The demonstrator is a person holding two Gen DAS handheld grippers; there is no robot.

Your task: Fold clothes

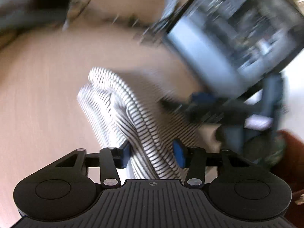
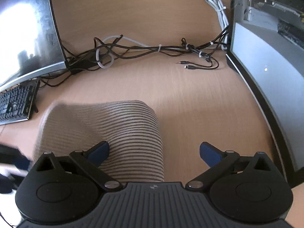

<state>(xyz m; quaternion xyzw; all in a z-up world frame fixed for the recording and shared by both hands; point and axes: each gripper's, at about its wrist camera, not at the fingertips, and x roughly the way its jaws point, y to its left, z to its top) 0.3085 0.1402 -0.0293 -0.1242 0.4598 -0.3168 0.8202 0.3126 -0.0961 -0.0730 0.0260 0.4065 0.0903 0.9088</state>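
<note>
Left gripper: clenched on the black-and-white striped knit garment.
Right gripper: released, fingers spread; garment under its left finger.

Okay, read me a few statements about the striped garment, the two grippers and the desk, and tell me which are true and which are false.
1. The left gripper has the striped garment between its fingers. True.
2. The right gripper is clamped shut. False: its jaws stand wide apart.
3. The garment is plain red. False: it is light with dark stripes.
4. Tangled cables lie on the desk. True.
5. A keyboard lies at the left edge of the right wrist view. True.
</note>
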